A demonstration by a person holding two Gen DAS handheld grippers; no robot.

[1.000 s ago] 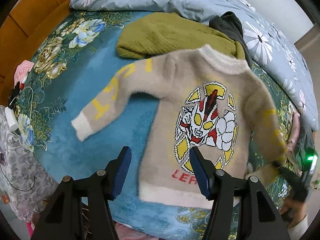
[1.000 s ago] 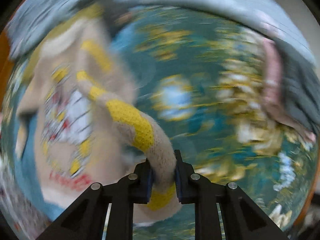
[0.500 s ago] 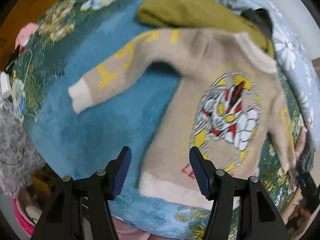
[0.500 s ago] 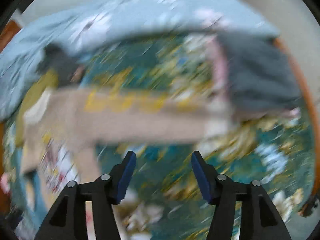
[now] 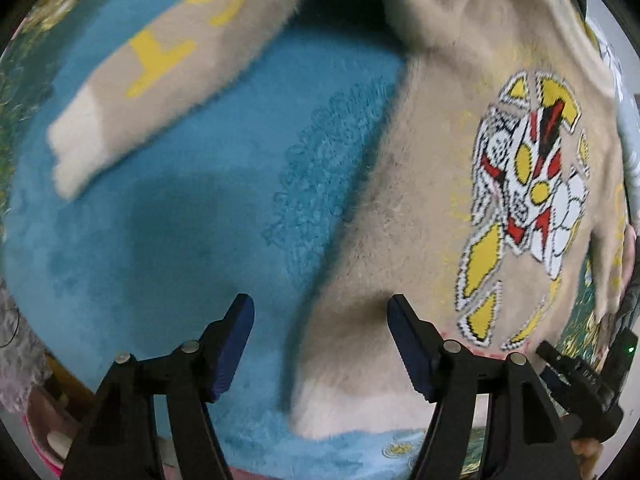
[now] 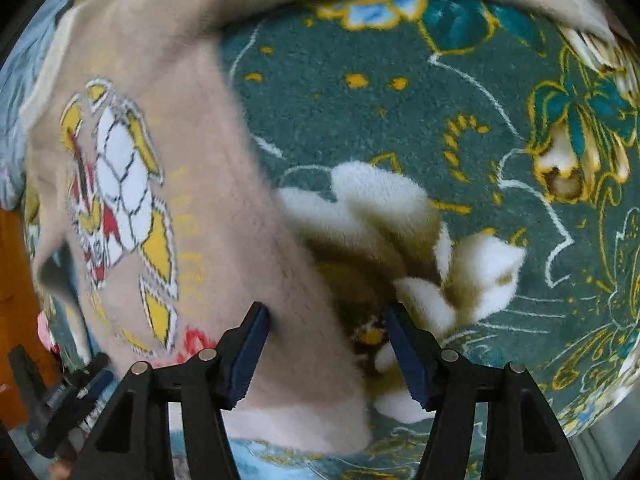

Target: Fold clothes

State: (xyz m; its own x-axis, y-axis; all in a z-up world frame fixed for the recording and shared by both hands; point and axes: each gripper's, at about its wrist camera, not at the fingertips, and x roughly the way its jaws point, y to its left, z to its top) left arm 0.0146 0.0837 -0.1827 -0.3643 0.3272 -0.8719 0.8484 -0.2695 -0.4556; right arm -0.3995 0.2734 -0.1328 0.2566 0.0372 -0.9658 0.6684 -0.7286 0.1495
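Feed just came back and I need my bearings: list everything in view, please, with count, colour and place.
sweater: one, beige with a yellow, red and white robot figure, lying flat on the blanket.
sleeve: one in clear view, beige with yellow letters and a white cuff, stretched out to the side.
hem band: one, white, nearest both cameras.
blanket: one, teal and dark green with gold and white flowers, under the sweater.
left gripper: black with blue pads, open, straddling the sweater's lower side edge.
right gripper: black with blue pads, open, over the opposite lower corner.
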